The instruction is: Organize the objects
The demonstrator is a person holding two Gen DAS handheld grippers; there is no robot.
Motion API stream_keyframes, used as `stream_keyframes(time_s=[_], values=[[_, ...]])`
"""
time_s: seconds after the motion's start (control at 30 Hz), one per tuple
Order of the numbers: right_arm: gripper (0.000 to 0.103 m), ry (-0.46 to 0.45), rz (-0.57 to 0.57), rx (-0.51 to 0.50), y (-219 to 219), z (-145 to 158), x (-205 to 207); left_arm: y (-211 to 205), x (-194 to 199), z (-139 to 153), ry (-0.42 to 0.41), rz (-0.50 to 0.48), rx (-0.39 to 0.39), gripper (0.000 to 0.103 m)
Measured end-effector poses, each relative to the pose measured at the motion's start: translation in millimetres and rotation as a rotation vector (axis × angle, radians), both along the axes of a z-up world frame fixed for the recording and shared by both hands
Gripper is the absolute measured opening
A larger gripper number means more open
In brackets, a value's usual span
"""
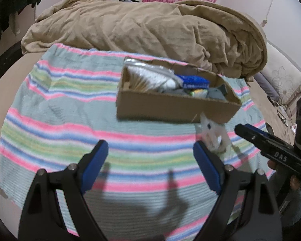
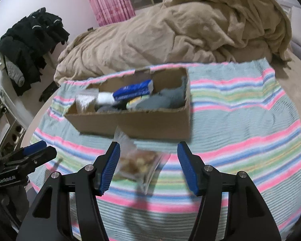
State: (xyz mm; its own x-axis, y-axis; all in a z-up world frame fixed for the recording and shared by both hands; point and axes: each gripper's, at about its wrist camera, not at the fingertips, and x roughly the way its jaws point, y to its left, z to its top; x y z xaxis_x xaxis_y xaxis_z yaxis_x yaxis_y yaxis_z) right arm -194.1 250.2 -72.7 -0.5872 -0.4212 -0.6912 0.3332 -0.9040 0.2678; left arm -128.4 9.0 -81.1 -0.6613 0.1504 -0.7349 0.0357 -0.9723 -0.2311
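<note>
The box [image 2: 150, 120] is seen to be of matt brown cardboard with torn edges. A ribbed, woven striped cloth [image 1: 60, 110] is spread beneath it. The bag [image 2: 138, 162] is of clear glossy plastic. The blanket [image 1: 140, 26] is of soft, creased tan fabric.

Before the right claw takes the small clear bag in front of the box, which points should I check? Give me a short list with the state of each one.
1. Right claw open: ok.
2. Clear bag lies between its fingers: ok, nearer the left finger.
3. Bag free of the cardboard box: cannot tell, its top corner overlaps the box front.
4. Left claw open, holding nothing: ok.
5. Room in the box: ok at the right end, over a grey item.
6. Sharp view of the bag: not ok, blurred.
</note>
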Motion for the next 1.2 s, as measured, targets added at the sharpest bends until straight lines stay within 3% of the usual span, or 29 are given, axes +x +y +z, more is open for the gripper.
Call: stream_keyframes(time_s=[0.1,0.4,0.5,0.57,0.6,0.63,0.73,0.93,1.2], values=[[0.075,-0.022,-0.001,0.006,-8.0,-10.5,2.3,-3.7,6.9,-5.6,-0.012,0.004,0.005,0.088],[0.086,-0.128,-0.005,-0.007,-32.5,-49.6,-10.1,-15.7,11.5,-14.0,-0.029,0.007,0.015,0.088],[0.087,-0.121,0.010,-0.017,-38.0,-52.2,-11.2,-20.8,10.5,-15.9,-0.030,0.019,0.019,0.088],[0.084,-0.119,0.022,-0.023,-40.0,-50.9,-11.6,-23.5,9.3,-17.9,-0.035,0.025,0.021,0.088],[0.075,-0.117,0.037,-0.032,-41.0,-49.6,-11.4,-24.0,8.4,-18.6,-0.037,0.027,0.022,0.088],[0.057,-0.113,0.056,-0.042,-42.4,-48.2,-10.6,-24.0,7.8,-19.0,-0.038,0.027,0.023,0.088],[0.048,-0.089,0.093,-0.018,-50.1,-43.5,-5.3,-20.1,6.6,-17.6,-0.035,0.019,0.021,0.088],[0.047,-0.068,0.107,-0.043,-46.3,-31.4,0.9,-12.2,7.6,-7.7,-0.014,0.005,0.011,0.088],[0.047,0.041,0.079,-0.076,-21.1,21.1,8.8,-3.6,-1.0,16.4,0.033,-0.008,0.003,0.088]])
